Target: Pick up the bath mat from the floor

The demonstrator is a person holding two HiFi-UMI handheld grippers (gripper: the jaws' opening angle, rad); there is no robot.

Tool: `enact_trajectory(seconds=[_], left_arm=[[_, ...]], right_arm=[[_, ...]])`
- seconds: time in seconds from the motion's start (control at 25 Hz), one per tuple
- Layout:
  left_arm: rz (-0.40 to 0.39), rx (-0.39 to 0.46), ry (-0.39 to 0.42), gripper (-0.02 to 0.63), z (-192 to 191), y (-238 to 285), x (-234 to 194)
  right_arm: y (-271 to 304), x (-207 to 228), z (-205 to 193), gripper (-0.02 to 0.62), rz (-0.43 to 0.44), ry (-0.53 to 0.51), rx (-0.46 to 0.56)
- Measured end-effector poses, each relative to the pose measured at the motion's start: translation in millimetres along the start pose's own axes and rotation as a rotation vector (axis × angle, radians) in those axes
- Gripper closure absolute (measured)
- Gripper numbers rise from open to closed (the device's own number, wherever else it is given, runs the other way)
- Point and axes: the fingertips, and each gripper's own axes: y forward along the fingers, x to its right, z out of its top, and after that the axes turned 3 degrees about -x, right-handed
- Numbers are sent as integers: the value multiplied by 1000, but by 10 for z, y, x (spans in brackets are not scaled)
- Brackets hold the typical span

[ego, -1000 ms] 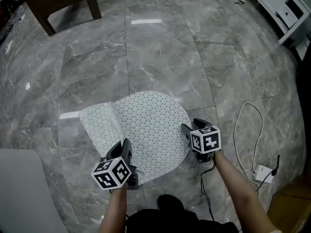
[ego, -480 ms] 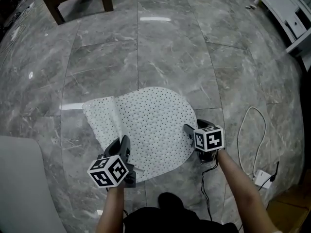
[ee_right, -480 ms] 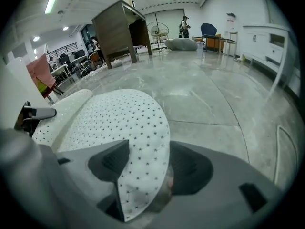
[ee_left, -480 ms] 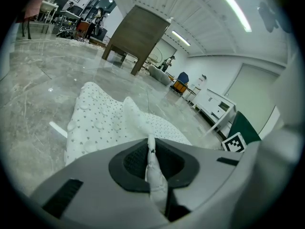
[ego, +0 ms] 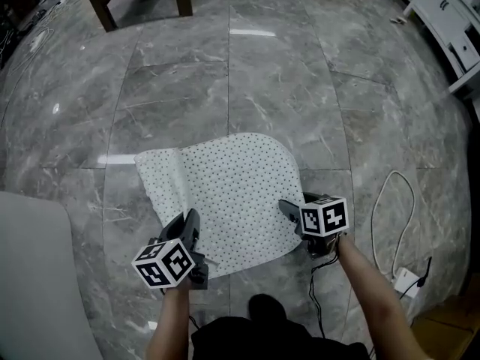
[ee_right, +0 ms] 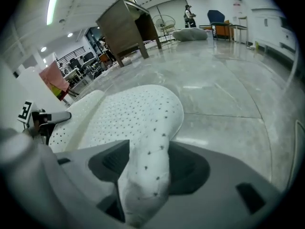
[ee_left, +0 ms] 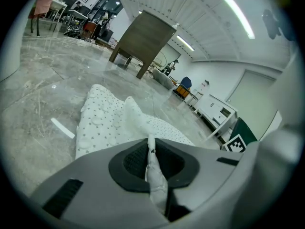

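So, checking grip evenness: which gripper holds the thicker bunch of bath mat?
The right gripper: a fat roll of bath mat fills it; the left gripper pinches a thin edge.

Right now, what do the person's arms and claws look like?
The left claw and right claw are dark grey plastic, each carrying a white cube with black square markers. A black cable hangs from the right one. The forearms are bare.
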Motion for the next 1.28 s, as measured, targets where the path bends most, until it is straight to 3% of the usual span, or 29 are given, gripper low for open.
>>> enact_trajectory(seconds=[0.24,0.4,0.64,1.0,1.28], left_arm=[[7,39,-14,577,11,-288,-100],[43,72,-6,577,21,-538,-240],[107,125,-17,577,89,-961,-478],[190,168,-82,580,273,-1410,-818],[234,190,-134,583,558,-1735,-696]], right_arm=[[-18,-377,-18,374,60,-39,-13],[-58,-562,-8,409,111,22,-10],[-211,-586,23,557,56,46,19],[-476,-870,147,571,130,104,46],[-828,-1173,384,572,177,144,53]])
